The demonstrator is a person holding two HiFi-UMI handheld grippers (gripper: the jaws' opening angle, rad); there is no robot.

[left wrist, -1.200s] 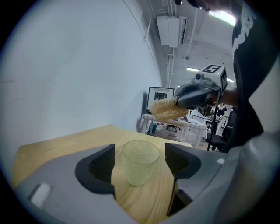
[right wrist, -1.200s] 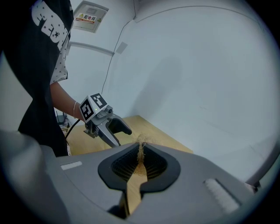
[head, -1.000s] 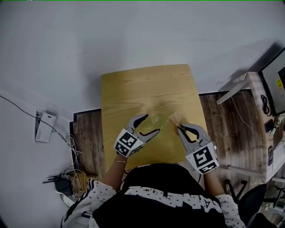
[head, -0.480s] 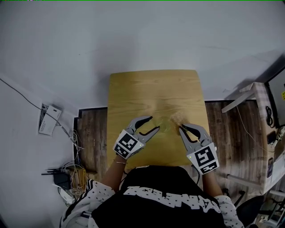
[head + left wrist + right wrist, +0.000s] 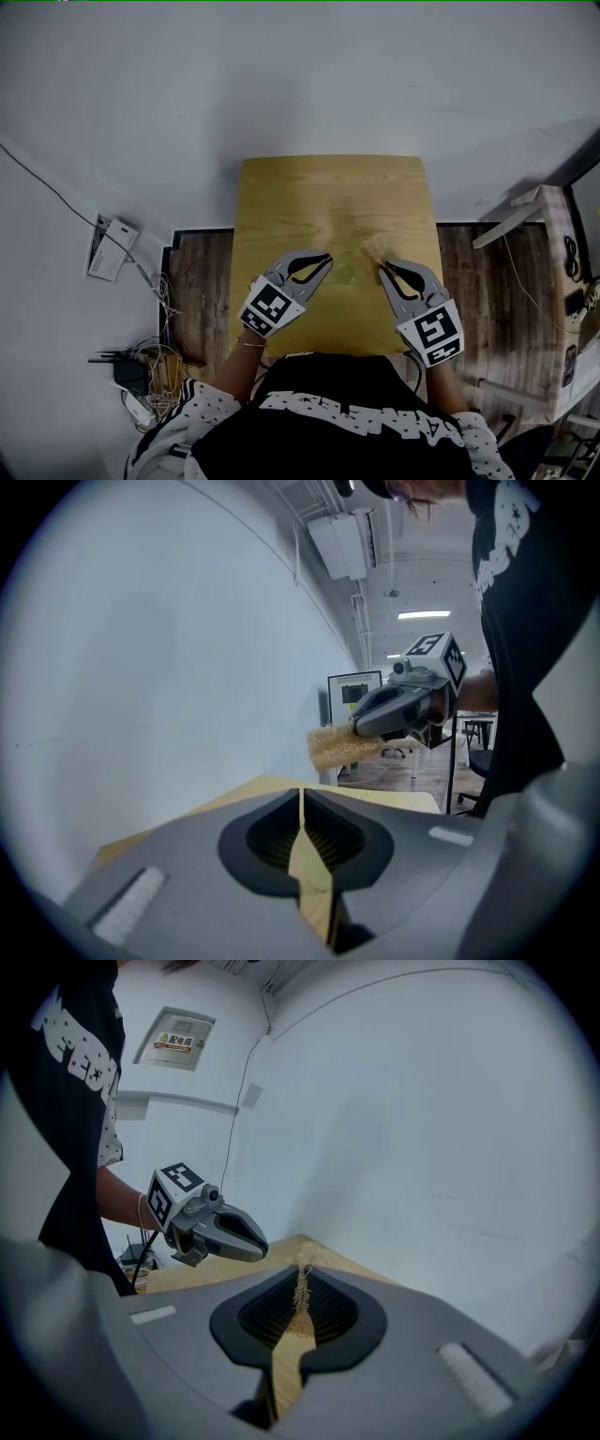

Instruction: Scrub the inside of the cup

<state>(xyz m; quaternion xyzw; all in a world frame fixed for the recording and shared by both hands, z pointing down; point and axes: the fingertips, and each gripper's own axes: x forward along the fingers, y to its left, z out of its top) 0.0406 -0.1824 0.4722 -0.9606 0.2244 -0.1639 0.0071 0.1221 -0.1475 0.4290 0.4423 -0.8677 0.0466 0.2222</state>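
Standing on the wooden table (image 5: 328, 187), between the two grippers: cup (image 5: 346, 273), clear, showing only as a faint glassy patch in the head view. Its outline and whether it is upright cannot be made out. It lies just beside the tips of both grippers, and contact with either cannot be told.

Scrubber (image 5: 375, 248): pale tan, coarse and fibrous. It is clamped at one end in the right gripper and sticks out past the jaw tips, above the table, just beyond the cup.

Right gripper (image 5: 384, 270): grey, jaws closed on the scrubber. Its own view shows straw-coloured fibres pinched in the seam between the two jaws. It points forward and slightly down.

Left gripper (image 5: 325, 259): grey, its jaws have just been closing and now meet tip to tip. Its own view shows nothing between them. It is held above the table, left of the cup, apart from the right gripper.

Marker cubes: one at the rear of each gripper, black-and-white squares, left (image 5: 270, 305), right (image 5: 433, 336).

Person: forearms on the grippers, black top with white print (image 5: 356, 412), at the near edge of the table.

Surroundings: white wall (image 5: 300, 75) behind the table; dark wood floor (image 5: 197, 281) to either side; tangle of cables (image 5: 141, 375) at the left.
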